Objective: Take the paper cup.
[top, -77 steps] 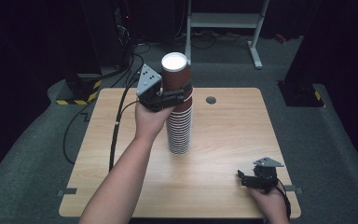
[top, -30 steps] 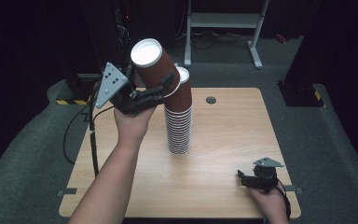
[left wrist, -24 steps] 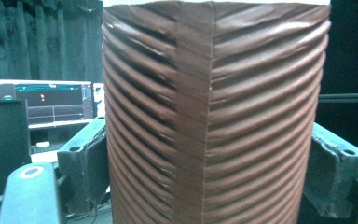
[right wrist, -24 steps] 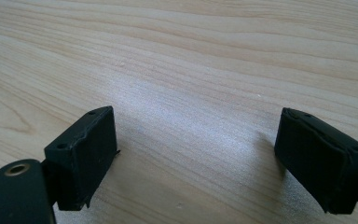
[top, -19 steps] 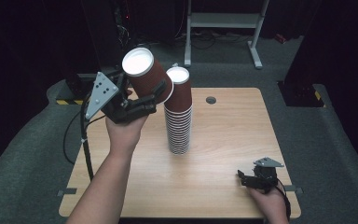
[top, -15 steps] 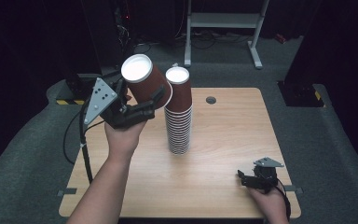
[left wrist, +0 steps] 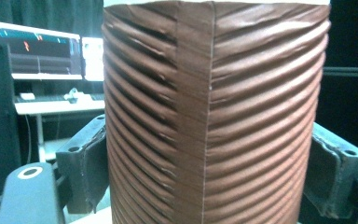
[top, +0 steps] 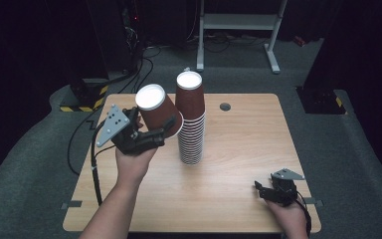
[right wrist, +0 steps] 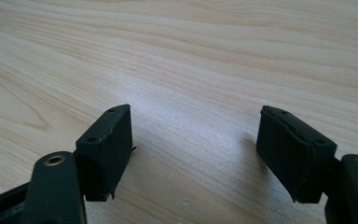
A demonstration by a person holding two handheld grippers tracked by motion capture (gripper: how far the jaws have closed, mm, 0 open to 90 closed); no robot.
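Working over the surface [top: 238, 199]: cup stack [top: 191, 124] stands at its centre, and my left gripper [top: 163, 130] jaws are clamped on one inverted brown cup [top: 156, 112], tilted, just left of the stack. Risk: cup rim clips the stack and topples it. Right gripper [top: 259, 190] rests near the front right corner; its jaws, apart with nothing between, have just been closing.

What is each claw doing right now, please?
Left claw: shut on the brown paper cup, lifted beside the cup stack.
Right claw: open, nothing between, jaws just been closing, over the table.
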